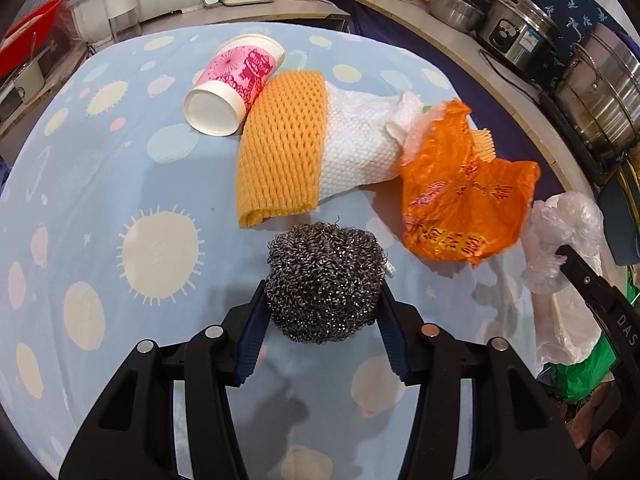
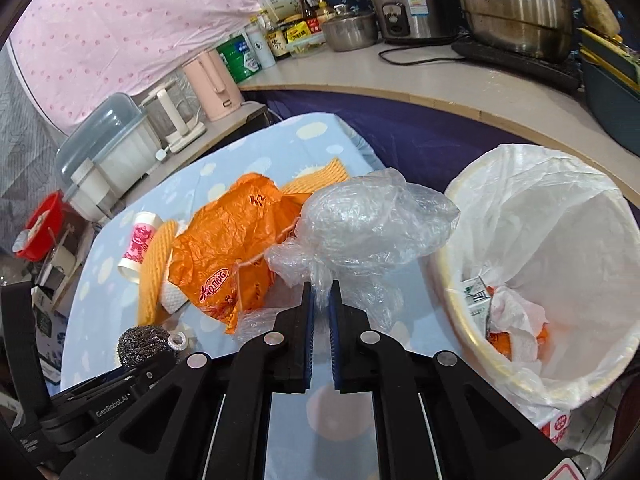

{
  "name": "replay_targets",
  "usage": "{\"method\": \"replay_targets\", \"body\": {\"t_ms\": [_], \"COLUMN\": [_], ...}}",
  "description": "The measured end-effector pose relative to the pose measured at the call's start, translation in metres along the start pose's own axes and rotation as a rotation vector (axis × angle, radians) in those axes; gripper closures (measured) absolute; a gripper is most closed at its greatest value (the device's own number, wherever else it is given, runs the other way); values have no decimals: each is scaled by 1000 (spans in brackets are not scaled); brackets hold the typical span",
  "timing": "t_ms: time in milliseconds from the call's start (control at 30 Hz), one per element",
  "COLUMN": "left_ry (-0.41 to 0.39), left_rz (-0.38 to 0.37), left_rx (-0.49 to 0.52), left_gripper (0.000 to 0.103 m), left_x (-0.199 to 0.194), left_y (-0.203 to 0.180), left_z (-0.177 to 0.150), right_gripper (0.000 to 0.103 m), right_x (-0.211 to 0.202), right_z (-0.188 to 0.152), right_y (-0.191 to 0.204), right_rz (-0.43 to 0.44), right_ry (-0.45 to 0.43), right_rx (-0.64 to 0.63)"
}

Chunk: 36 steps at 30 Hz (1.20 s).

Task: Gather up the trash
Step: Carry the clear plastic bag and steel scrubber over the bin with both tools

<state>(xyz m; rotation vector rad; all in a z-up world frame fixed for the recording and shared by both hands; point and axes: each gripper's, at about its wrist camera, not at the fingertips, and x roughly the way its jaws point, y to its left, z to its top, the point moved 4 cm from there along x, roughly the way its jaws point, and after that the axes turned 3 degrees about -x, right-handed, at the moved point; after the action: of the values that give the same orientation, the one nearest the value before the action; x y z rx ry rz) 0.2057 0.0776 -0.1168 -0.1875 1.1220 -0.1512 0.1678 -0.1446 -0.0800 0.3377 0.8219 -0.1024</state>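
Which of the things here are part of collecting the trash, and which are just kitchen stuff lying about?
Part of the job:
- steel scourer, held in the left gripper
- clear plastic bag, pinched by the right gripper
- orange bag
- foam net
- paper cup
- lined bin

Just lying about:
- pink kettle
- steel pots
- bottles

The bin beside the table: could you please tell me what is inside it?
The bin, lined with a white bag, holds a carton, crumpled tissue and orange scraps. Anything beneath them is covered.
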Motion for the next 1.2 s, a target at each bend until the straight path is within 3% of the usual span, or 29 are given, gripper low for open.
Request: {"method": "replay_targets", "body": {"t_ms": [300, 600, 1200], "left_ry": [-54, -93, -104], "left_rz": [-35, -93, -157], "left_rx": [40, 124, 302], "left_gripper": [54, 54, 54], "left_x": [-42, -75, -82], "left_y": [-22, -67, -165], "left_z": [-9, -23, -45], "right_gripper": [96, 96, 96], "right_x": [-50, -87, -107], "right_z": [-2, -4, -7], "right_y": [-20, -54, -125], "right_rz": [-11, -34, -100], "right_ry": [-72, -127, -158], "right_rx": [30, 83, 180]}}
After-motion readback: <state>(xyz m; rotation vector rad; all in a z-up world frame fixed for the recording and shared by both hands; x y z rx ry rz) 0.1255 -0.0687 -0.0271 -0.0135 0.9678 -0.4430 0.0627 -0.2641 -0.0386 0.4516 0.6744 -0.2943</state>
